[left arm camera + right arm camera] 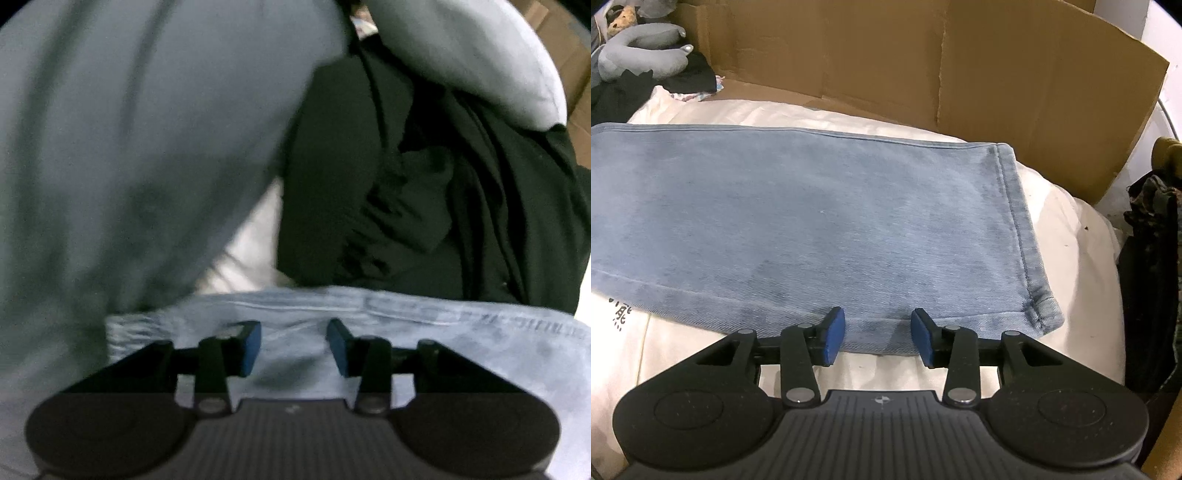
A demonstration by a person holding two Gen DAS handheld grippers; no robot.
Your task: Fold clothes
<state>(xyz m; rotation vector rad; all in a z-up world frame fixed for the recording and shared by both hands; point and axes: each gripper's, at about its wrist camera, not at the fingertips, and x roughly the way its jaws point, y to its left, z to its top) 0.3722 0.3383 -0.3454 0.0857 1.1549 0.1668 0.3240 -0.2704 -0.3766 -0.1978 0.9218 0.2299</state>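
Light blue jeans lie flat on white bedding, one leg running from the left to its stitched hem on the right. My right gripper stands open at the leg's near edge, a little left of the hem corner, its blue pads straddling the denim edge without pinching it. In the left wrist view, which is blurred, the same denim lies under my left gripper. It is open, and the cloth shows in the gap between the pads.
A large grey cloth fills the left of the left wrist view, with a black garment and a pale pillow beyond. A cardboard wall stands behind the bed. A grey plush toy lies on black clothes far left. Dark fabric hangs right.
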